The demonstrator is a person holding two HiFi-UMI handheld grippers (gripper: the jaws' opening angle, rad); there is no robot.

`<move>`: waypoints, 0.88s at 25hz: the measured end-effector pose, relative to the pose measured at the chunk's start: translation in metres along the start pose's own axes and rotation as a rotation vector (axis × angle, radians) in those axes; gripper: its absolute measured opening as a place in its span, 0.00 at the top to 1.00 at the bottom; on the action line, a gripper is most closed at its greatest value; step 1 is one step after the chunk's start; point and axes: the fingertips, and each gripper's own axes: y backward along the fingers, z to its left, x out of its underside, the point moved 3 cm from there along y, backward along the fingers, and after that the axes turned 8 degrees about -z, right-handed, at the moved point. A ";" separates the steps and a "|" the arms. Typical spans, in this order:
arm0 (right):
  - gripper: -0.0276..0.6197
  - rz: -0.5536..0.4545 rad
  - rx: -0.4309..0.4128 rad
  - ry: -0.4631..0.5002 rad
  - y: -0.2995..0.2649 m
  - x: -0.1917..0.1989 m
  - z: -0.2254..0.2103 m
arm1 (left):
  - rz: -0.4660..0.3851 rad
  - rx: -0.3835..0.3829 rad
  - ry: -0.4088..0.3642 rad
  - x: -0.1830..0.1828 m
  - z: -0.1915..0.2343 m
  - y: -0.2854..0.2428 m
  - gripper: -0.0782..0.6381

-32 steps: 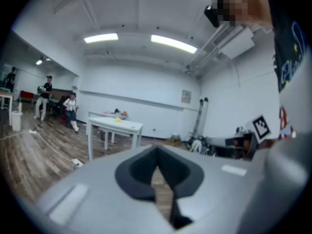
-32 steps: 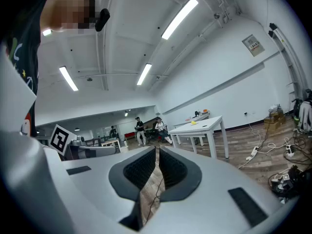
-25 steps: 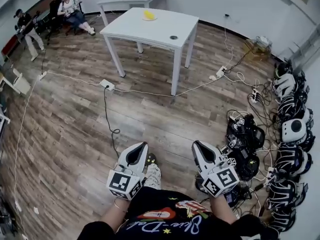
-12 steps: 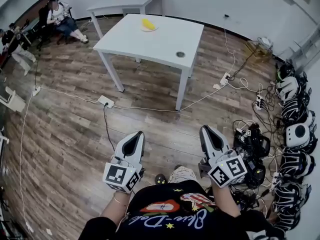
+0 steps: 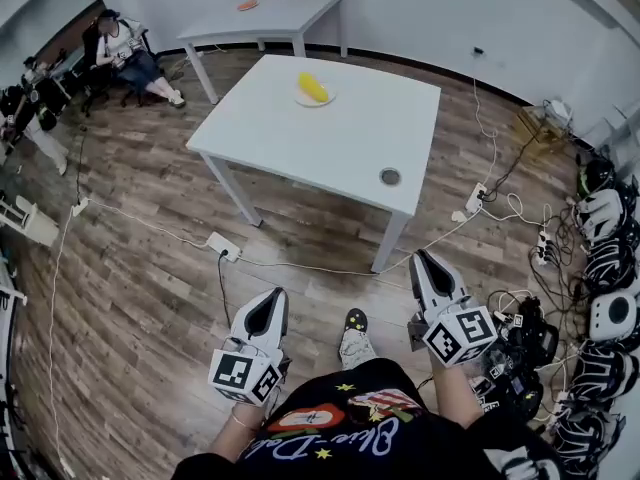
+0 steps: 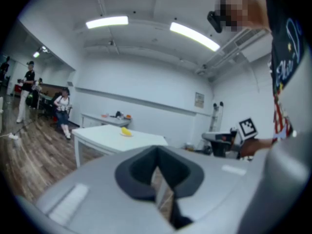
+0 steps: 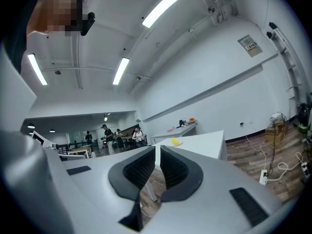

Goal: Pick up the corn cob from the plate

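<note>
Corn cob [image 5: 313, 88], yellow, lies on a small white plate [image 5: 303, 100] near the far edge of the white counter [image 5: 340, 143], well apart from both of my tongs. A round dark grommet [image 5: 390, 176] sits in the counter top close to its near right corner.

I stand on the wooden floor [image 5: 150, 298] short of the counter. My left tongs [image 5: 275, 294] are closed with nothing between the jaws; its own view shows the pads meeting at the tips, with the cob and plate far off beyond them. My right tongs [image 5: 422, 256] are closed and empty too, with only a thin slit between the ribbed pads [image 7: 139, 169].

A white cable runs across the floor to a power strip [image 5: 222, 245] under the counter's near edge. Headsets [image 5: 612, 268] line the floor at the right. A second table [image 5: 270, 13] stands behind the counter, and a person [image 5: 125, 48] sits at the far left.
</note>
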 end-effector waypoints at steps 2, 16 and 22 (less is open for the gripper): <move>0.93 -0.005 -0.021 0.064 -0.061 -0.013 -0.014 | -0.023 -0.020 -0.021 -0.017 0.034 -0.046 0.90; 0.93 0.057 -0.166 0.067 -0.349 0.010 -0.020 | -0.030 0.129 0.027 -0.032 0.200 -0.276 0.90; 0.91 -0.085 -0.099 0.049 -0.488 -0.012 -0.033 | -0.030 0.294 0.016 -0.058 0.292 -0.399 0.90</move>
